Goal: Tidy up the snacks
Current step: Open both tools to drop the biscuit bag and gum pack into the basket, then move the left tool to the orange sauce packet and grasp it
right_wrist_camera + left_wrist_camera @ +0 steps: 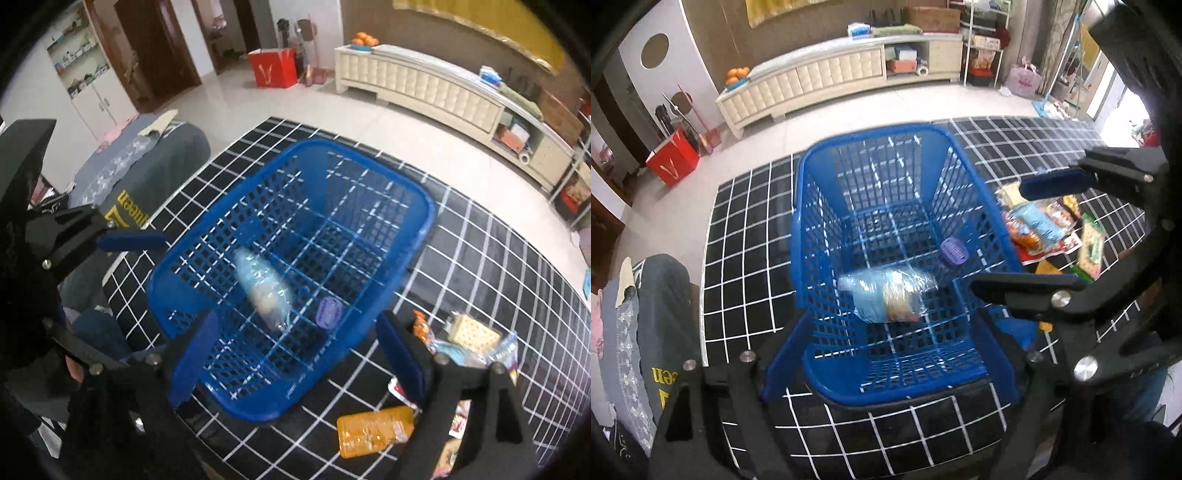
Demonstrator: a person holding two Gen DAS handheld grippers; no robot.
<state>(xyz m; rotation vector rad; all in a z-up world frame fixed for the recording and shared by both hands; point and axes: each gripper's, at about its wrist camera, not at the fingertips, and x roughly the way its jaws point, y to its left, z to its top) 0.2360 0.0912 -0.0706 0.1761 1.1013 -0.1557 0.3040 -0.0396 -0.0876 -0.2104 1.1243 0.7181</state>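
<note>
Blue plastic lattice basket point(871, 155); glossy clear-wrapped snack point(886, 295) (crinkly film).

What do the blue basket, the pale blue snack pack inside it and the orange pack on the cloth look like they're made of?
Blue basket: rigid moulded plastic, judging by the open lattice walls and smooth rim. Pale blue snack pack: thin glossy plastic film, crinkled with glints; it is blurred. Orange pack: probably clear plastic wrap over orange contents, shiny on top.

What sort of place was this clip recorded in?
Most likely a home living room: a long cream media cabinet along the wall, a tiled floor, dark wooden doors, and a grid-patterned table bearing a blue basket.
</note>
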